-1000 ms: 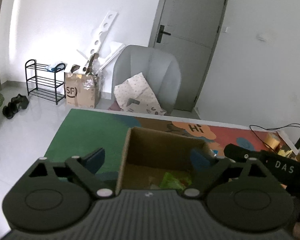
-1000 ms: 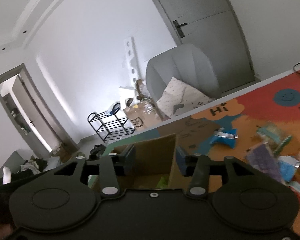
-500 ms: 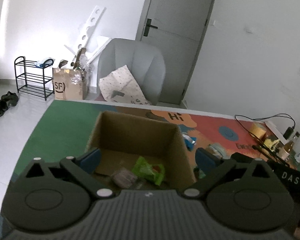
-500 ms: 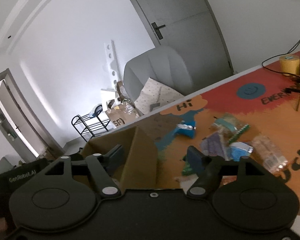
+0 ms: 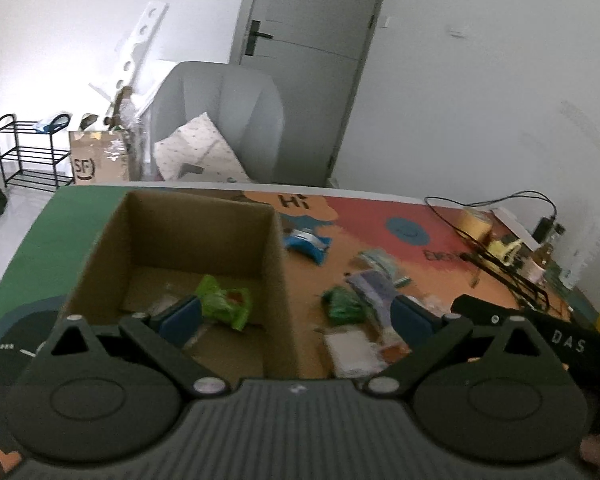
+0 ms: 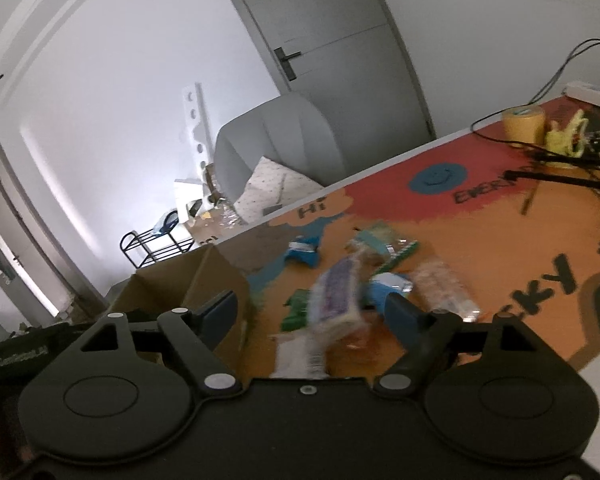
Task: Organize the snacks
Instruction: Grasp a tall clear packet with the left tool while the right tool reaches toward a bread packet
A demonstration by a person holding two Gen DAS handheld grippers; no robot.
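An open cardboard box [image 5: 276,240] stands on the colourful table mat and holds a green snack bag [image 5: 224,300] and other small packets. My left gripper [image 5: 296,316] is open and empty, straddling the box's right wall. My right gripper [image 6: 312,312] is open and empty above a pile of snacks: a purple packet [image 6: 336,292], a green packet [image 6: 296,308], a blue packet [image 6: 392,284], a clear bag [image 6: 444,288] and a white packet [image 6: 300,356]. The box [image 6: 188,280] shows at its left. The pile also shows in the left wrist view, with the green packet [image 5: 342,300].
A blue packet [image 5: 308,240] lies near the box's far right corner. A yellow tape roll [image 5: 476,222], cables [image 5: 500,268] and bottles crowd the table's right end. A grey chair [image 5: 224,120] stands behind the table. The right gripper's body [image 5: 556,332] is at my left gripper's right.
Both grippers have swung to the right, away from the box interior toward the snack pile. The right gripper's fingers have opened wider. The box now sits left in both views.
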